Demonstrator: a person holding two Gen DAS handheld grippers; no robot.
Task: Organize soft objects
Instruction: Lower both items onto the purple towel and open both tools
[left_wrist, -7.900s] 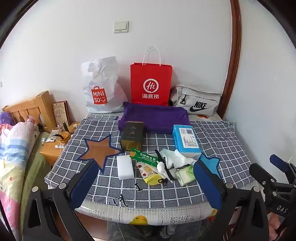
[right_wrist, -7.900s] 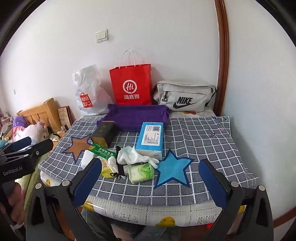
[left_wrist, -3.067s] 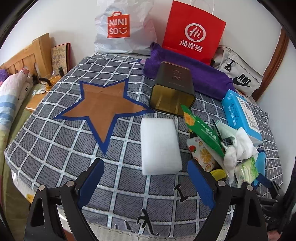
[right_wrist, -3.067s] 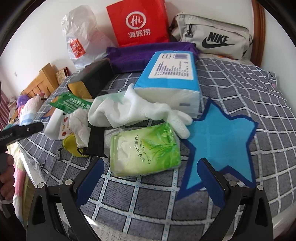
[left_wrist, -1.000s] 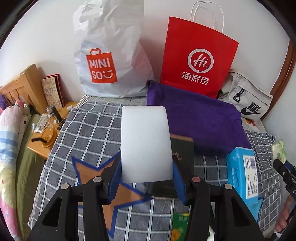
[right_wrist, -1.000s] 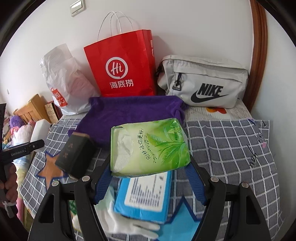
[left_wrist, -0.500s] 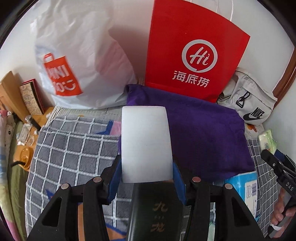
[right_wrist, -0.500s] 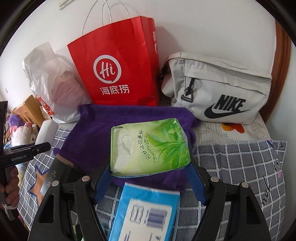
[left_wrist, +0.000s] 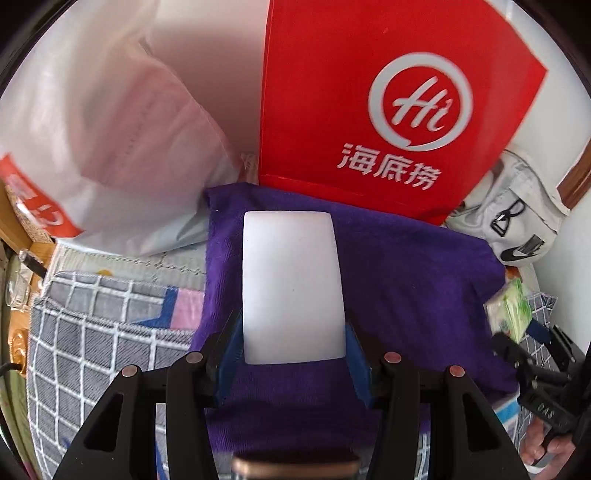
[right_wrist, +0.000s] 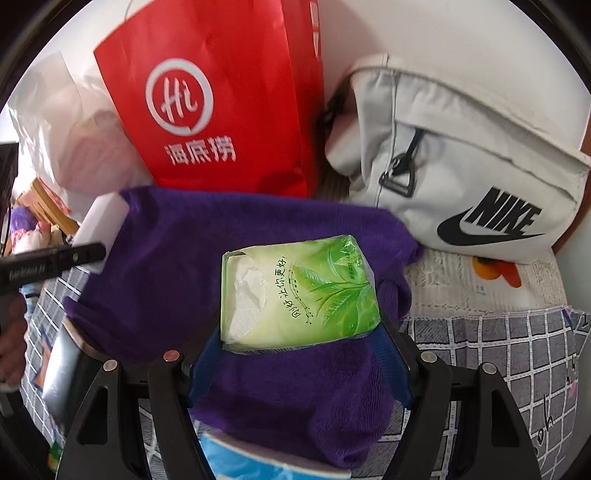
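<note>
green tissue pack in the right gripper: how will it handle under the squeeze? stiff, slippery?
The green tissue pack probably gives under the squeeze: thin wrapper, its opening torn with loose tissue showing. The glossy film could slip between the right gripper fingers, which hold only its near end. It looks light, jutting forward over the purple towel without visible sag.

A towel (left_wrist: 406, 280) lay on the bed's blanket (left_wrist: 92, 332), and behind it a paper bag (left_wrist: 369, 110) stood against the wall. A plastic bag (left_wrist: 92, 129) sat left of the paper bag, a waist bag (right_wrist: 461, 166) right of it. A sponge (left_wrist: 291, 288) hung over the towel's left part, a tissue pack (right_wrist: 295, 291) over its right. A tissue box (right_wrist: 258, 465) lay before the towel.
</note>
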